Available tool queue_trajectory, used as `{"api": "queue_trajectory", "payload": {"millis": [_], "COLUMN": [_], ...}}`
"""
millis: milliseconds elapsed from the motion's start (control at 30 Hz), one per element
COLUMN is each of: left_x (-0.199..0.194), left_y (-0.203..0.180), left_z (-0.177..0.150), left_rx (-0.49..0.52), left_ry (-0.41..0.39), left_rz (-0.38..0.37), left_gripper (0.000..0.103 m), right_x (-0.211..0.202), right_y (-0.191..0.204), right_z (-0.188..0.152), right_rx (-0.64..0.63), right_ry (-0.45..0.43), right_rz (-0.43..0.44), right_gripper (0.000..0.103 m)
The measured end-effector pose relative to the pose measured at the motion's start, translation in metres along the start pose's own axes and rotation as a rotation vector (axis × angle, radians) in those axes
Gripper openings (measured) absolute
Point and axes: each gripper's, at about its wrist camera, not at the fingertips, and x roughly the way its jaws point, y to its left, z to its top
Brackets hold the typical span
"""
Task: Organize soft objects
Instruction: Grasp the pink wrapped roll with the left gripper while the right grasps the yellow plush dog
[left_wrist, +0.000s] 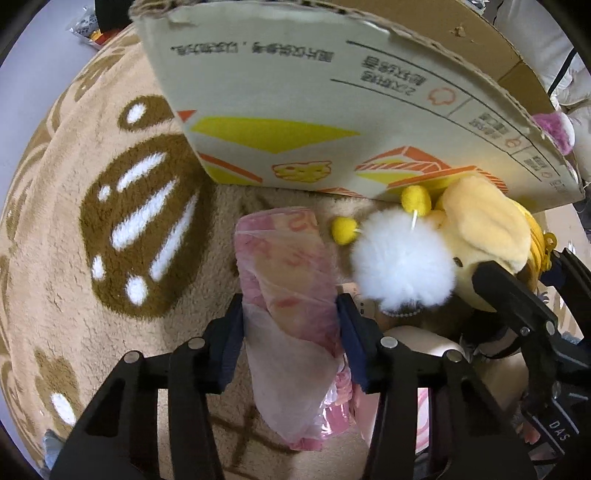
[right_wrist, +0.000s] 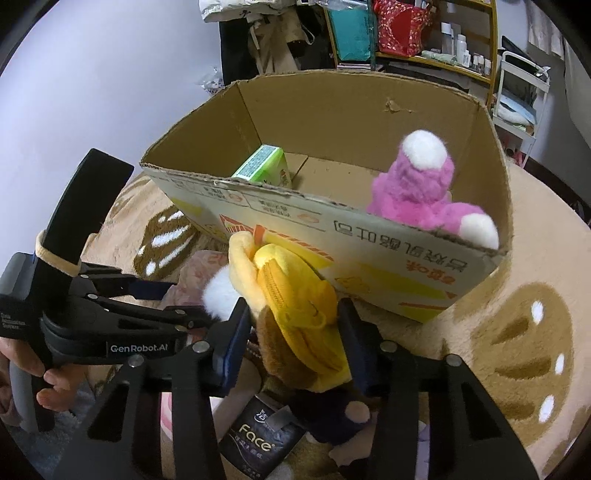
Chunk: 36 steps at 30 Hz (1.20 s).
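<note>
The cardboard box (right_wrist: 332, 206) stood open-topped at twelve o'clock on the tan patterned rug (left_wrist: 122, 229), its ragged near rim low and clear above, with bare rug free at nine o'clock in the left wrist view. A pink plush toy (right_wrist: 424, 192) leaned in the box's near corner at two o'clock and a green carton (right_wrist: 264, 168) lay inside at eleven. The left gripper (left_wrist: 290, 328) pointed steeply down, its pads clamped on a pink plastic-wrapped roll (left_wrist: 291, 291) lying before the box wall. The right gripper (right_wrist: 295, 336), less steeply tilted, was clamped on a yellow plush toy (right_wrist: 295, 295) just beside that wall. A hand (right_wrist: 33, 373) gripped the left tool's handle.
</note>
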Motion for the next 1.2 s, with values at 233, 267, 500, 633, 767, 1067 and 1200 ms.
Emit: {"api": "queue_trajectory", "payload": {"millis": [233, 267, 500, 633, 767, 1067, 1200], "left_x": [-0.018, -0.022, -0.059, -0.088, -0.110, -0.151, -0.169], "left_y": [0.016, 0.017, 0.017, 0.011, -0.005, -0.013, -0.015], "left_z": [-0.015, -0.016, -0.034, -0.039, -0.043, -0.038, -0.036], "left_rx": [-0.015, -0.020, -0.030, -0.032, -0.030, 0.012, 0.024], "left_ry": [-0.056, -0.069, -0.170, -0.263, -0.351, -0.552, -0.633], "left_rz": [0.027, 0.023, 0.044, 0.059, 0.051, 0.054, 0.042], "left_gripper": [0.043, 0.043, 0.043, 0.043, 0.043, 0.043, 0.043], "right_x": [-0.017, -0.021, -0.042, -0.059, -0.076, -0.107, -0.119], "right_y": [-0.002, -0.002, -0.002, -0.002, 0.001, 0.002, 0.000], "right_z": [-0.002, -0.002, -0.004, -0.003, -0.004, -0.004, 0.002], "right_rx": [-0.009, -0.010, -0.013, -0.009, 0.004, 0.026, 0.034], "right_ry": [-0.027, -0.036, -0.090, -0.137, -0.186, -0.306, -0.367], "right_rz": [-0.010, -0.012, -0.012, -0.007, 0.002, 0.021, 0.025], "right_gripper": [0.040, 0.040, 0.038, 0.038, 0.037, 0.037, 0.037]}}
